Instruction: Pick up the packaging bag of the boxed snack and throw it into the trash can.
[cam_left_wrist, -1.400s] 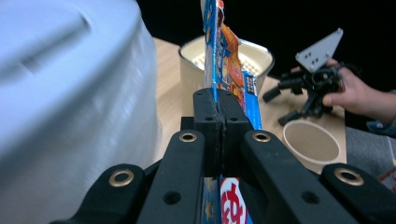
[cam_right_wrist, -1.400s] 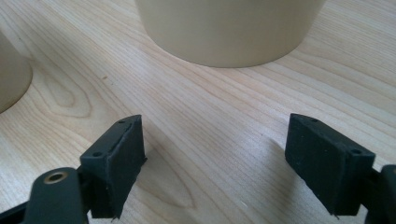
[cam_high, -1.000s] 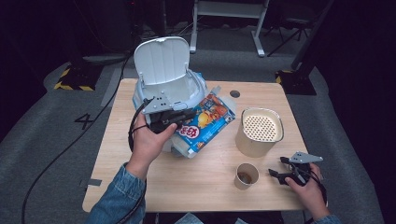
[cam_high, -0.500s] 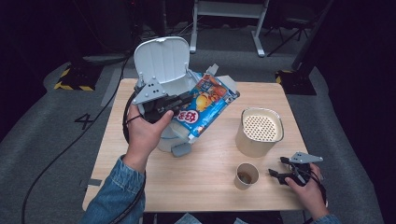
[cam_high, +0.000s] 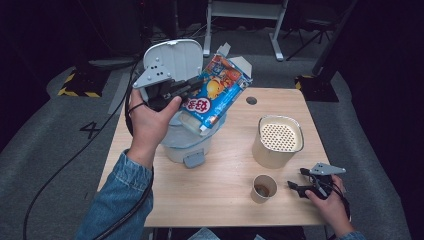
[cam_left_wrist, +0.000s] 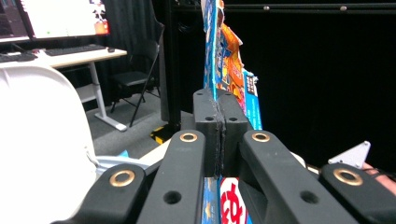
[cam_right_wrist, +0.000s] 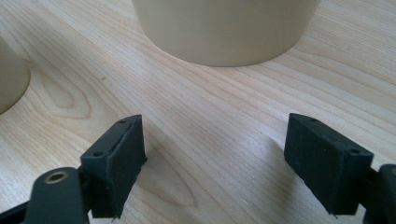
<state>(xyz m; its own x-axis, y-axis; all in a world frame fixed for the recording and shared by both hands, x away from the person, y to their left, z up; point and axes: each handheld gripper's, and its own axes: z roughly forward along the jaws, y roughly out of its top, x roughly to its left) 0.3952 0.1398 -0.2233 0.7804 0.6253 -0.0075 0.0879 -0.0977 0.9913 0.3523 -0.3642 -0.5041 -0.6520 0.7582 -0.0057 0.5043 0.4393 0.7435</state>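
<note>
Left gripper (cam_high: 192, 87): jaws clamped on snack bag (cam_high: 216, 92), held above white cooker (cam_high: 182, 142). Right gripper (cam_high: 295, 188): jaws apart, nothing held, rested on table (cam_high: 225, 200) beside paper cup (cam_high: 263, 188).

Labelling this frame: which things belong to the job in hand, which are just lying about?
In the job:
left claw, shut on the snack bag
open rice cooker below the bag

Lying about:
perforated beige pot
paper cup
right claw, open over the table

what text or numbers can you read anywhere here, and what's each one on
"4": painted on the grey floor, left of the table.
Big red characters in a white oval on the snack bag held in the left gripper: too blurred to read.
Fine print on the bag: too small.
</note>
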